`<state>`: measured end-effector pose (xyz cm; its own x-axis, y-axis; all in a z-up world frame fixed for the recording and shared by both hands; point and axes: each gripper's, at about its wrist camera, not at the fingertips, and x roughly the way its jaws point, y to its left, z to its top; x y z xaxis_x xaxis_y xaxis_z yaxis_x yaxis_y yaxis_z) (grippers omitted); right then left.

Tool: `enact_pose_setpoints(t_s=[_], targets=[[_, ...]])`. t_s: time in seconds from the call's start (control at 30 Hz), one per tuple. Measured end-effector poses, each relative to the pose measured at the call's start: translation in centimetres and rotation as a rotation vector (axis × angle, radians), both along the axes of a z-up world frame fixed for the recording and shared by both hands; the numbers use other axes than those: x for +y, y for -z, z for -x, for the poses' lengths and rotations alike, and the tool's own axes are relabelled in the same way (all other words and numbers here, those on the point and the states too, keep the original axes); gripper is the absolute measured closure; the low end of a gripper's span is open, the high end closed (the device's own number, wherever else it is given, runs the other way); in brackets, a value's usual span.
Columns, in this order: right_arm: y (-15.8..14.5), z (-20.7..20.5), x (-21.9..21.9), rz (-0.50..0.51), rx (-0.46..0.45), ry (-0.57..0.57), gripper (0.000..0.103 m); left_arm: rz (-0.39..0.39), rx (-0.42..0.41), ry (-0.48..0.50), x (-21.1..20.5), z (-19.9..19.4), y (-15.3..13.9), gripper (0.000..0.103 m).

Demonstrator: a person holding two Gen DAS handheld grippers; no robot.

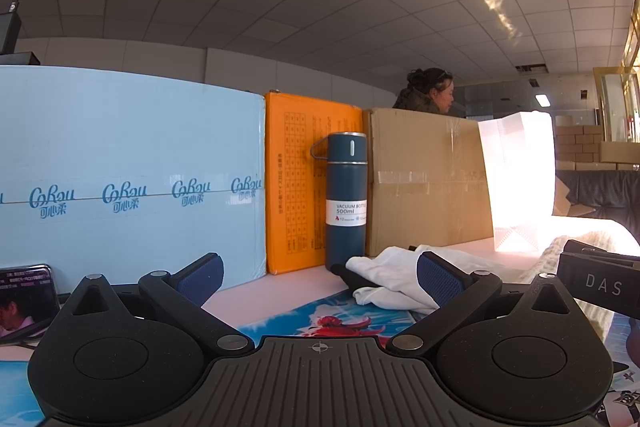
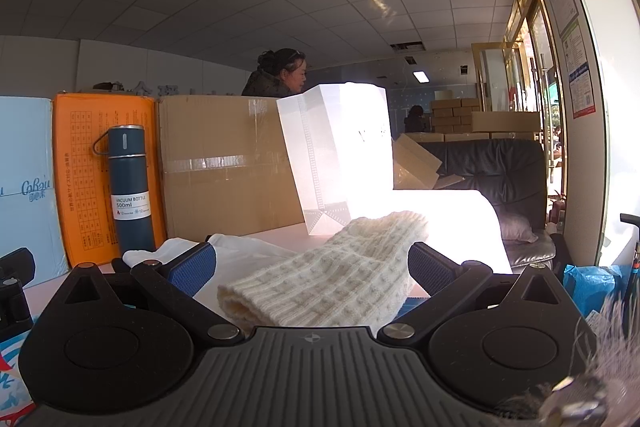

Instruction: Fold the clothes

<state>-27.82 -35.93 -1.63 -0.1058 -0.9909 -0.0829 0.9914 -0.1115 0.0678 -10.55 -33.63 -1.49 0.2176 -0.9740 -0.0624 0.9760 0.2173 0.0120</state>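
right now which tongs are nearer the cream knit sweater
Right. The right tongs straddle the cream knit sweater; the left tongs sit off to its left, facing the white garment.

Left tongs (image 1: 320, 279): jaws spread wide, blue pads (image 1: 206, 277) angled outward, nothing between them. Held low and roughly level, pointing forward. Right tongs (image 2: 312, 267): same state, jaws wide apart, both blue pads (image 2: 430, 267) visible, nothing clamped. Also low and near level, facing forward. The two units sit side by side: the right tongs' black body shows at the right edge of the left wrist view, and the left unit's black body shows at the left edge of the right wrist view. Operator's hands not visible in either view.
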Motion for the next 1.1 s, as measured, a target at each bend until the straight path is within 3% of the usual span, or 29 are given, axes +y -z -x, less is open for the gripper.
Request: enact_pose_setpoints(t_s=[1.1], targets=[[0.07,-0.05,-0.28,-0.012,0.001,-0.006,0.000,-0.006,-0.001,0.005,-0.03,0.04,-0.03,0.000]])
